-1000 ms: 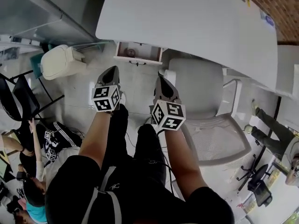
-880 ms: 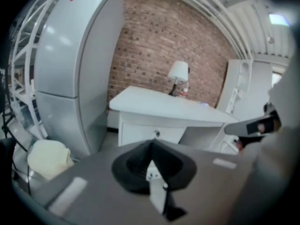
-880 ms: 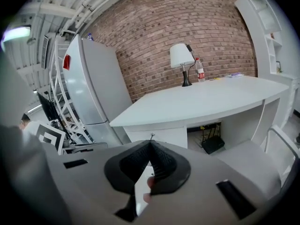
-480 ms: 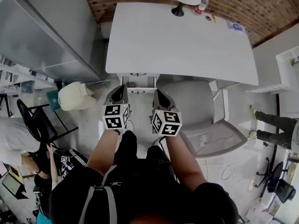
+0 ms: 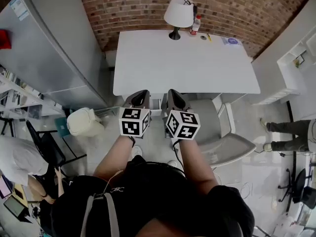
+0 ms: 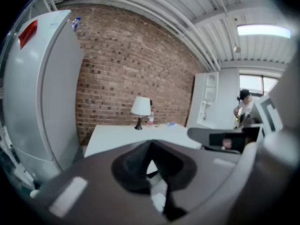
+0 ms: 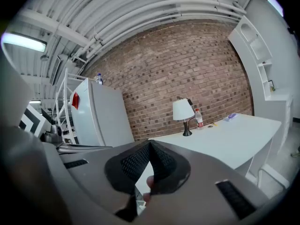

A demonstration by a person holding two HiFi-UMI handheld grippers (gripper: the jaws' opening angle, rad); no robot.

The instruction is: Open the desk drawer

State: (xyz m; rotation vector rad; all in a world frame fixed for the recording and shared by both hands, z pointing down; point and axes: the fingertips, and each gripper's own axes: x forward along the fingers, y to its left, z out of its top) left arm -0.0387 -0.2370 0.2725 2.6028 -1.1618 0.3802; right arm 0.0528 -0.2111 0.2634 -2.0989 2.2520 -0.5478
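Note:
A white desk (image 5: 187, 63) stands against a brick wall. Its drawer (image 5: 155, 104) shows only as a white sliver under the front edge, between my two grippers, and I cannot tell how far out it is. My left gripper (image 5: 141, 93) and right gripper (image 5: 172, 92) hover side by side just in front of the desk's front edge, a small gap apart. In the left gripper view the left gripper (image 6: 151, 144) has its jaws shut with nothing in them. The right gripper (image 7: 150, 143) is likewise shut and holds nothing.
A lamp (image 5: 177, 14) and a bottle (image 5: 196, 24) stand at the desk's back edge. A white chair (image 5: 222, 132) is tucked in to the right of the drawer. A tall fridge (image 5: 49, 48) and a cream bin (image 5: 84, 121) stand to the left. A person's legs (image 5: 286, 132) show far right.
The head view has swung up, so the whole desk, lamp and brick wall now show. Both grippers have closed in side by side at the front edge and now cover the open drawer.

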